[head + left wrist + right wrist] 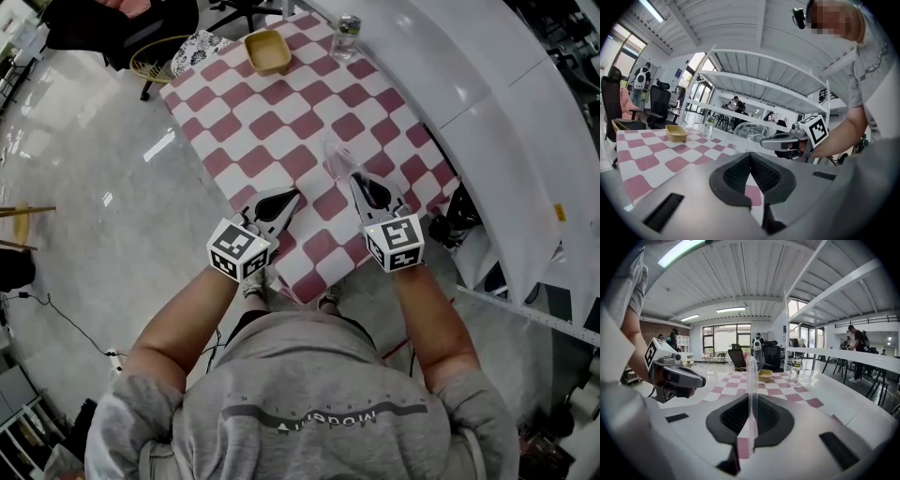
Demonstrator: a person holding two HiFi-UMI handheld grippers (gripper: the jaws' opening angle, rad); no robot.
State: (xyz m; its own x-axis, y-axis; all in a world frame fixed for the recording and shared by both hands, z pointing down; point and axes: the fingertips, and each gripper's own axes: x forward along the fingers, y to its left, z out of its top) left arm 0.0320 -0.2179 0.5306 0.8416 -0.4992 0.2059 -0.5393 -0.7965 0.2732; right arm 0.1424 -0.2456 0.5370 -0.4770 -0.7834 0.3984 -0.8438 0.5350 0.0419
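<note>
My right gripper [354,178] is shut on the thin wall of a clear plastic container [338,159], which sticks out past its tip above the red-and-white checked table [281,122]. In the right gripper view the clear plastic [752,380] stands edge-on, pinched between the jaws of the right gripper [752,404]. My left gripper [284,201] hovers over the table's near edge, shut with nothing in it. Its tips meet in the left gripper view, left gripper [750,155], and the clear container [751,134] and right gripper [780,142] show beyond it.
A yellow tray [267,52] and a water bottle [347,36] stand at the table's far end. A white counter [487,84] runs along the right side. A wicker basket [155,61] and a patterned cloth [197,49] sit at the far left corner.
</note>
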